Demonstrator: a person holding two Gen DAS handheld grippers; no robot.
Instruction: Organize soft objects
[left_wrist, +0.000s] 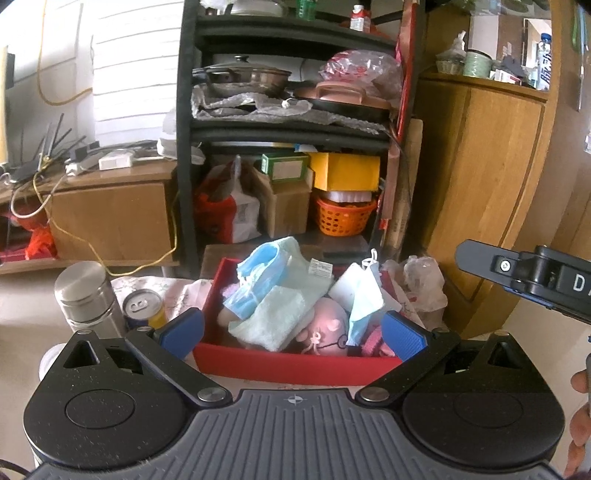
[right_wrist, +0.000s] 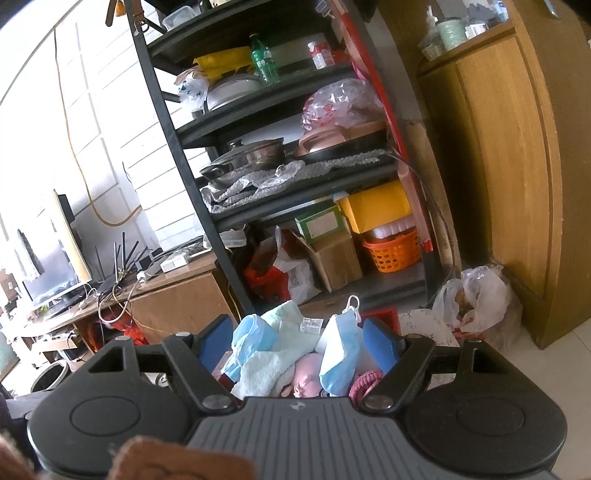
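Observation:
A red tray holds a heap of soft things: pale green towels, a blue face mask, a second mask with its ear loop sticking up, a pink plush toy and a pink knitted piece. My left gripper is open just in front of the tray, with nothing between its blue pads. From the right edge, a black finger of my right gripper reaches in, off to the tray's side. In the right wrist view my right gripper is open and apart from the towels and mask beyond it.
A steel flask and a drink can stand left of the tray. A black shelf rack full of pots and boxes rises behind it. A wooden cabinet and a plastic bag are at the right.

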